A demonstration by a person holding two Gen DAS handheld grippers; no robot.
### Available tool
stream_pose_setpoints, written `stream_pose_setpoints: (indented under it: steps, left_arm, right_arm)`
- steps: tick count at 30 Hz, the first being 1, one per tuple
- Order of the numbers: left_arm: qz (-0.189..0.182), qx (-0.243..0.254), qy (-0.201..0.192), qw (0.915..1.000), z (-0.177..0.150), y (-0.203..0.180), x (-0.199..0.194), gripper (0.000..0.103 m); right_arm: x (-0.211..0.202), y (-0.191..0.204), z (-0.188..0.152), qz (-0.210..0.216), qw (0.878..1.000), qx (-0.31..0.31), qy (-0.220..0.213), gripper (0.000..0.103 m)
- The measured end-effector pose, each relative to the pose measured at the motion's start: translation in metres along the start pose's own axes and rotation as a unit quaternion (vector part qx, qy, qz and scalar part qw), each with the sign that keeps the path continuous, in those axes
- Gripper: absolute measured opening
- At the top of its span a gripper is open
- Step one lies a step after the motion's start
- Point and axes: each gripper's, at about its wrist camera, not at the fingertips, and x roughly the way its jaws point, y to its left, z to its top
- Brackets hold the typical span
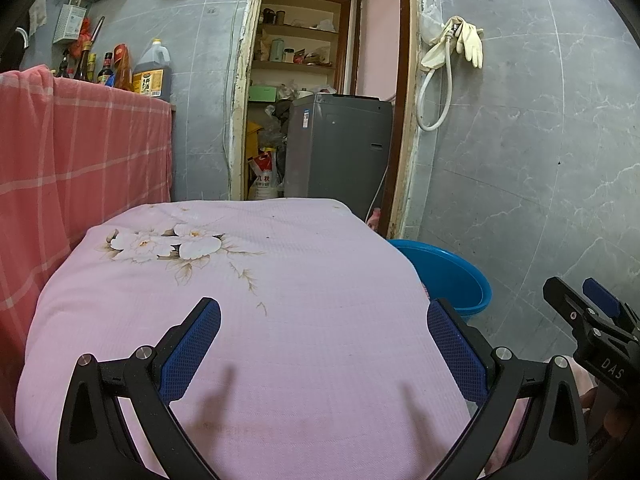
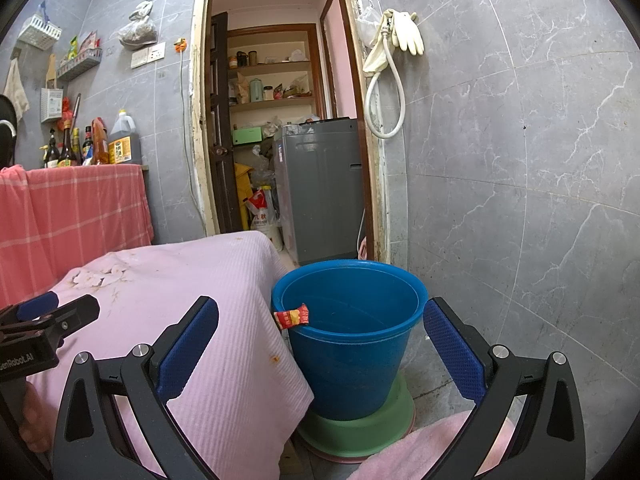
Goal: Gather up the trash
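Both grippers gape empty: left gripper (image 1: 323, 352) over pink cloth (image 1: 280, 280), right gripper (image 2: 321, 350), stamped "DAS", facing wrapper (image 2: 293, 316) on blue bucket (image 2: 348, 360).

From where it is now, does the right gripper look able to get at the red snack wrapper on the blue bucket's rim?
Probably yes. The right gripper is open and faces the red and yellow snack wrapper, which sits on the near-left rim of the blue plastic bucket; nothing lies between them.
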Motion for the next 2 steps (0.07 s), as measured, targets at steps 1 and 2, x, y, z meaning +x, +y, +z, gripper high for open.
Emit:
stream_pose_setpoints:
  steps: [1, 2]
  left_arm:
    - [0.0, 0.0, 0.0, 1.0, -0.0003, 0.0003, -0.0001, 0.101]
    - [-0.001, 0.0, 0.001, 1.0, -0.0002, 0.0002, 0.0, 0.101]
  right_arm:
    - [0.0001, -0.0005, 0.0, 0.0, 1.0, 0.0, 0.0, 0.103]
    - [-0.0001, -0.0001, -0.0001, 0.0, 1.0, 0.0, 0.0, 0.103]
